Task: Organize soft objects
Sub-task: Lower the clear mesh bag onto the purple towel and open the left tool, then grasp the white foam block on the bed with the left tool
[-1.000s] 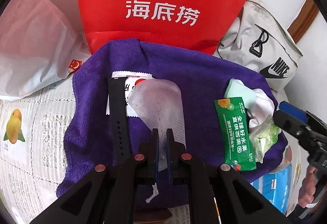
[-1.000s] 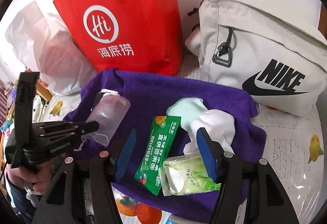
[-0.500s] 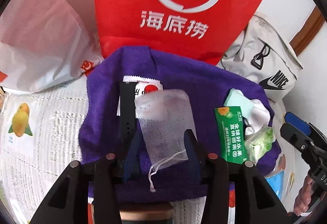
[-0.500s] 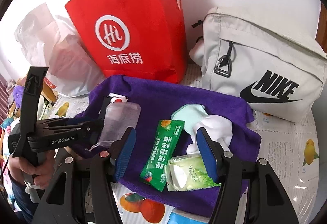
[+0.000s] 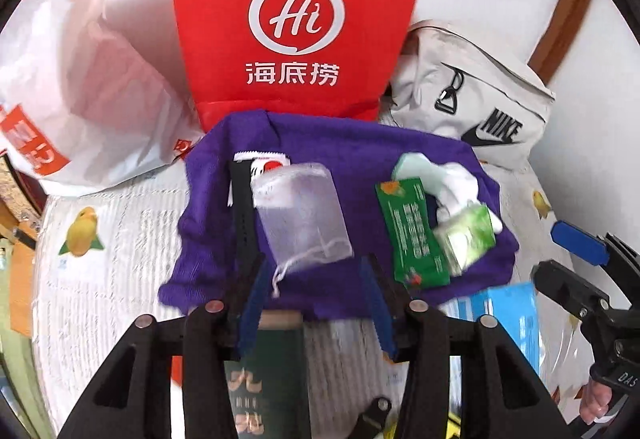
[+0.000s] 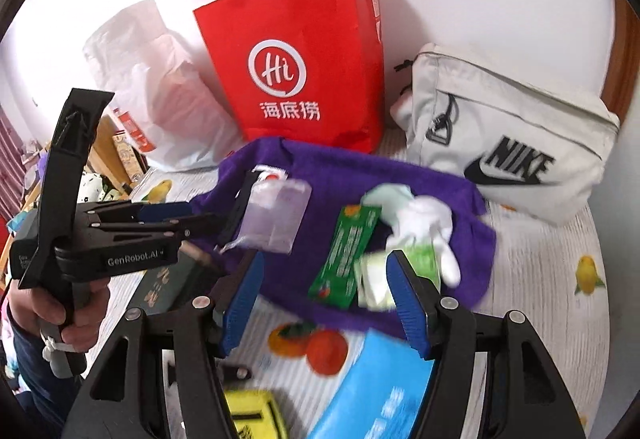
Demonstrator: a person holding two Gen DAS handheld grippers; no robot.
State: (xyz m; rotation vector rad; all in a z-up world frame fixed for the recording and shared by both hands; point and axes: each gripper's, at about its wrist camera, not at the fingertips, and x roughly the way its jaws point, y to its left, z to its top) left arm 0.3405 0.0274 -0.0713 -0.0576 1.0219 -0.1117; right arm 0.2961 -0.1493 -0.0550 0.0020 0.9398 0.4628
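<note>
A purple towel (image 5: 360,155) (image 6: 328,175) lies on the table. On it lie a sheer mesh drawstring pouch (image 5: 302,213) (image 6: 276,217), a black strap (image 5: 242,207), a white and red sachet (image 5: 266,163), a green packet (image 5: 414,231) (image 6: 346,249), a tissue pack (image 5: 466,237) (image 6: 400,267) and white and mint socks (image 5: 452,179) (image 6: 420,217). My left gripper (image 5: 316,307) (image 6: 200,217) is open and empty, just short of the towel's front edge. My right gripper (image 6: 324,299) (image 5: 568,255) is open and empty before the green packet.
A red paper bag (image 5: 296,19) (image 6: 304,71), a white plastic bag (image 5: 88,95) (image 6: 160,95) and a grey Nike bag (image 5: 476,107) (image 6: 508,143) stand behind the towel. A dark green box (image 5: 264,371) (image 6: 168,285), a blue packet (image 5: 508,319) (image 6: 376,391) and a yellow item (image 6: 256,415) lie in front.
My left gripper opened, let go of the mesh pouch and drew back; the pouch now lies flat on the towel. My right gripper also drew back, staying open.
</note>
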